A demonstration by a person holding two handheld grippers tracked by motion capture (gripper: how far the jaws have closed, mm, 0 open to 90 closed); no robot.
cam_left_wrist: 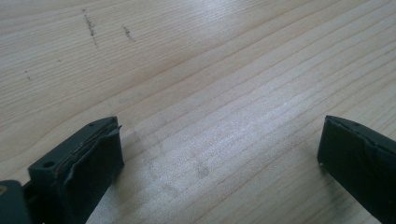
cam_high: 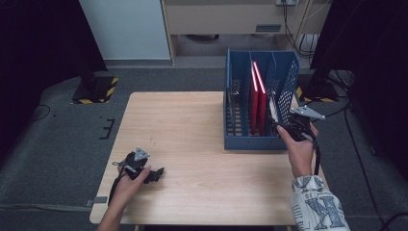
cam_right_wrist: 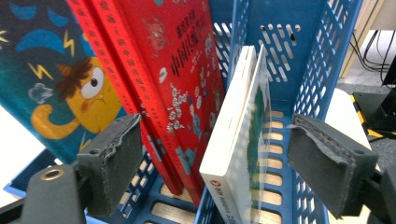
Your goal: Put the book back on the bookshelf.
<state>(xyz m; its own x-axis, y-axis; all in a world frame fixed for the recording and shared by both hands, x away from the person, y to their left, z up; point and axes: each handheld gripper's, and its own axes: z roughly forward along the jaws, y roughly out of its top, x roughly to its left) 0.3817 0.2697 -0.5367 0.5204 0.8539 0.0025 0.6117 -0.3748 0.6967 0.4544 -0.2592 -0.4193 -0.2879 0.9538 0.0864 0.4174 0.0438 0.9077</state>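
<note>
A blue slotted file rack stands on the right side of the wooden table. Two red books lean in its middle slot and a thin white book in the right slot. My right gripper is at the rack's front right corner. In the right gripper view it is open, with the white book between the jaws and a gap on each side. The red books lean beside a teal cartoon book. My left gripper rests low on the table, open and holding nothing.
The rack's perforated right wall is close beside my right jaw. Bare wood lies under the left gripper. Around the table are grey carpet, black stands with yellow-striped bases and cables.
</note>
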